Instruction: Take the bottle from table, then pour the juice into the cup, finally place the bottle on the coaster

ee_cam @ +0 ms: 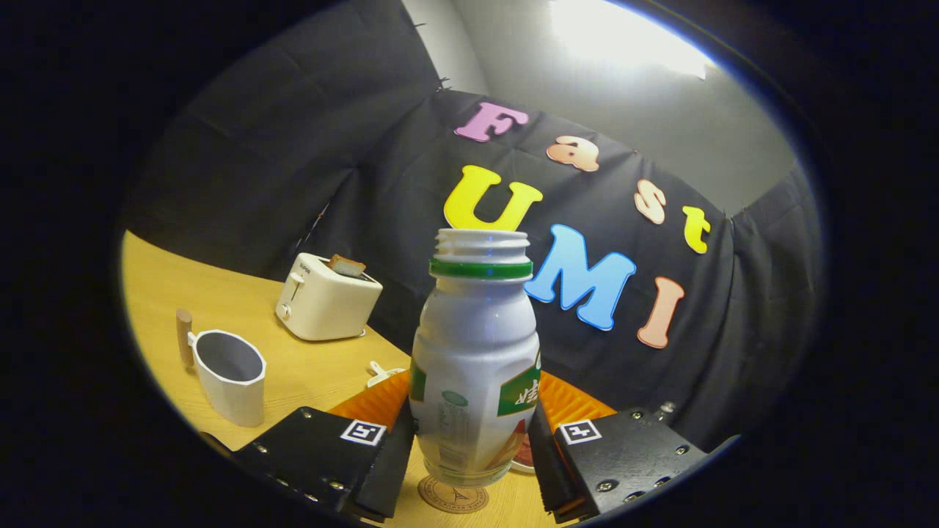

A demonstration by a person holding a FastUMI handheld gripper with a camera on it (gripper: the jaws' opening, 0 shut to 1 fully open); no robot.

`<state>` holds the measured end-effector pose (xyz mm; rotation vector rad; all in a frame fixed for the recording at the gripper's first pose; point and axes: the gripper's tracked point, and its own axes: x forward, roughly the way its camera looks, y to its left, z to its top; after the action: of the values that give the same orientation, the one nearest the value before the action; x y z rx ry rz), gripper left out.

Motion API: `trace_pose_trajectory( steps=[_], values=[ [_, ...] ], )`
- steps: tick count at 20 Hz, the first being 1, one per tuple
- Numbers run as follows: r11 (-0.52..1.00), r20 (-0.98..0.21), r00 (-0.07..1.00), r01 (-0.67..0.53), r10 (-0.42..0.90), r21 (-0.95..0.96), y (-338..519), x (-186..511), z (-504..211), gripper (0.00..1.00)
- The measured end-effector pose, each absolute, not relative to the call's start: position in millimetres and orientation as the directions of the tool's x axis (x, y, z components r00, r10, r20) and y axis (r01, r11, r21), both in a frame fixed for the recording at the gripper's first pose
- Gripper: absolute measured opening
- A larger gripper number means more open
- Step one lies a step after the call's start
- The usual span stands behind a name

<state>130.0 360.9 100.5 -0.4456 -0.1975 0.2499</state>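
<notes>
**A:** What is your gripper [469,458] at right now?

**B:** My 2 fingers [385,462] are pinching the bottle [473,352], 1 pressed against each side of its lower body. It stands upright between them, white, with a green ring under the threaded neck, and its mouth is uncapped.

**A:** Where is the bottle in relation to the coaster?

**B:** The round coaster [452,495] lies on the wooden counter [220,293], directly beneath the bottle's base. I cannot tell whether the base touches it or hangs just above.

**A:** And the cup?

**B:** The cup [231,374] is off to my left, well apart from the bottle. It is pale and faceted, standing upright, with a wooden handle on its far side. From here I cannot see what is inside.

**A:** Anything else around?

**B:** An orange ribbed mat [568,403] lies just behind the bottle, showing on both sides of it. Beyond the cup sits a cream toaster [326,297] with 1 slice of toast [346,265] poking out of the top. A small white object [381,374] lies on the counter between the toaster and the mat; it is too small for me to identify.
</notes>
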Motion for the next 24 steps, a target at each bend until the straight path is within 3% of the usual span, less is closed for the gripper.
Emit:
trace_pose_trajectory(
  steps=[11, 24],
  values=[
    [0.946, 0.067, 0.967, -0.226, 0.247, -0.23, 314.2, 157.6, 76.8, 0.71],
    [0.965, -0.075, 0.974, -0.222, 0.214, -0.136, 297.7, 194.4, 23.6, 0.71]
  ],
)
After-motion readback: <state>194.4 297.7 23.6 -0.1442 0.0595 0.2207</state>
